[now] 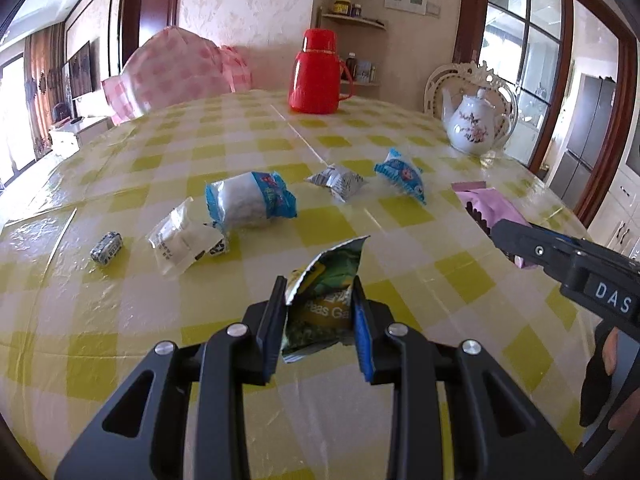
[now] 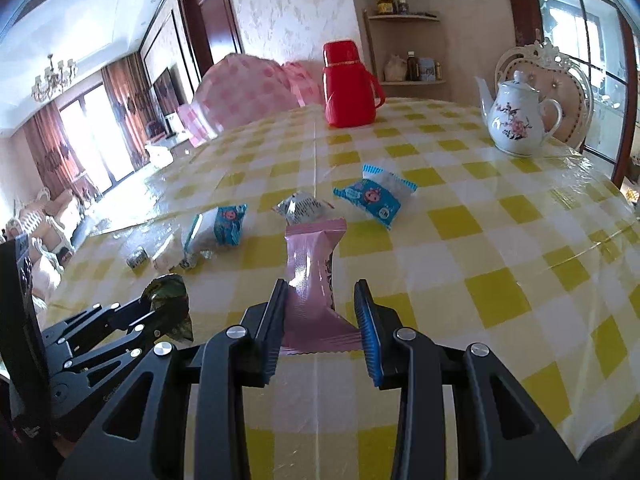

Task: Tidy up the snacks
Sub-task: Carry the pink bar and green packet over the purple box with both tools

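My left gripper (image 1: 319,285) is shut on a green pea snack packet (image 1: 320,312), crumpled between its pads and lifted just above the yellow checked tablecloth (image 1: 400,280). My right gripper (image 2: 322,286) is shut on a pink snack packet (image 2: 310,264), which sticks out forward between the pads. Seen from the left wrist, the right gripper (image 1: 498,236) comes in from the right with the pink packet (image 1: 480,204). From the right wrist, the left gripper (image 2: 156,308) shows at lower left with the green packet (image 2: 170,292).
Loose snacks lie mid-table: a blue-and-white packet (image 1: 250,200), a clear white packet (image 1: 180,240), a small candy (image 1: 106,248), a grey packet (image 1: 338,180) and a blue packet (image 1: 400,176). A red thermos (image 1: 318,72), a flowered teapot (image 1: 474,124) and a pink checked cover (image 1: 172,68) stand at the back.
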A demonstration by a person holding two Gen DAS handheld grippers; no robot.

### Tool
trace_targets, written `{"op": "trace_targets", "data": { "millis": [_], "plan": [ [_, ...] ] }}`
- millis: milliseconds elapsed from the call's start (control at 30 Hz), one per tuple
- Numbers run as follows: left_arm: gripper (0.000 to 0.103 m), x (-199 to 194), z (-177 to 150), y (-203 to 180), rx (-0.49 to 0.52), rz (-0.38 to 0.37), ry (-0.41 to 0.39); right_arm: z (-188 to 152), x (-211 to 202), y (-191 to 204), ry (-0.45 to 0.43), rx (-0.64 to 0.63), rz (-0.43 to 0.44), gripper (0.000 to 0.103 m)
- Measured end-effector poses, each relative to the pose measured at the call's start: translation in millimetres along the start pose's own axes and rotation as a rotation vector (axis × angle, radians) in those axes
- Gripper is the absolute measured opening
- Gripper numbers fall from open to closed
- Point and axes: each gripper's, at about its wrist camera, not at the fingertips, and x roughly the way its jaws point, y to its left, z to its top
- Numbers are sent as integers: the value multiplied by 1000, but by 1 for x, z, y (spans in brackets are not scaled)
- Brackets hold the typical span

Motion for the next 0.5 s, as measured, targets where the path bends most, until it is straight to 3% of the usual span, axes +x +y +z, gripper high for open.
{"op": "trace_targets", "data": {
  "millis": [500],
  "plan": [
    [31,-55,-8,12,-65,28,-132,-27,-51,16,-120,14,30,34]
  ]
}}
